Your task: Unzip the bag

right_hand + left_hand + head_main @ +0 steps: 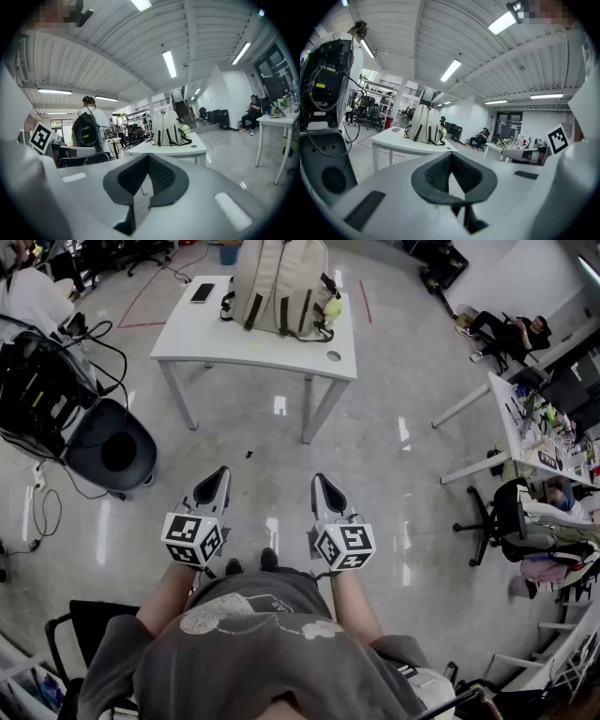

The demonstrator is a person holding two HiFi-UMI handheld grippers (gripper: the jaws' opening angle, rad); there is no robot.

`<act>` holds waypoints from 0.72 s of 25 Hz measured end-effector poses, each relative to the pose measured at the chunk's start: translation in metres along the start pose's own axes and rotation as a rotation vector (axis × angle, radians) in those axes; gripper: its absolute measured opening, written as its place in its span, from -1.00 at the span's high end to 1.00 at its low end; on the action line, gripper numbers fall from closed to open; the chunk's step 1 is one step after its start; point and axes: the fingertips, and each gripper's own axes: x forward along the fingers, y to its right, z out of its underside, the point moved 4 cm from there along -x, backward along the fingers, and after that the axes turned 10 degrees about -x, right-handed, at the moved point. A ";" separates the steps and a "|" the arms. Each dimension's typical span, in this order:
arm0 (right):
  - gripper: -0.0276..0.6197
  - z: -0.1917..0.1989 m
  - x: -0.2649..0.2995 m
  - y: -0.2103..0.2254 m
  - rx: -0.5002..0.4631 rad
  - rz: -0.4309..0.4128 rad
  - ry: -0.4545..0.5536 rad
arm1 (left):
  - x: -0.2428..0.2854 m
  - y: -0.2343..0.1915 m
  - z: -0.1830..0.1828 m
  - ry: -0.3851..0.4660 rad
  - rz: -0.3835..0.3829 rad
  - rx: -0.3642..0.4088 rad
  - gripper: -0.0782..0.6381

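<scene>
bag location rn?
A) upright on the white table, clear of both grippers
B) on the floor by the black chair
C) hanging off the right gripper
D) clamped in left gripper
A: the bag stands on the white table, while the left gripper and right gripper are shut and empty, well short of it.

open-plan office: desks [520, 418], swivel chairs [511, 521]

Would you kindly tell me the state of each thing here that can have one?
Backpack: upright on the white table, untouched; zip state too small to tell.
Left gripper: fingers shut, empty.
Right gripper: fingers shut, empty.
Phone: flat on the table, screen dark.
</scene>
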 end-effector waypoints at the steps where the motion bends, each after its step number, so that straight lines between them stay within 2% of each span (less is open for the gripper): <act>1: 0.92 -0.001 0.001 0.001 -0.006 -0.005 0.000 | 0.001 0.002 -0.001 0.001 -0.001 0.001 0.76; 18: 0.91 0.005 -0.008 0.043 -0.008 -0.048 0.020 | 0.023 0.036 0.016 -0.008 -0.074 0.000 0.76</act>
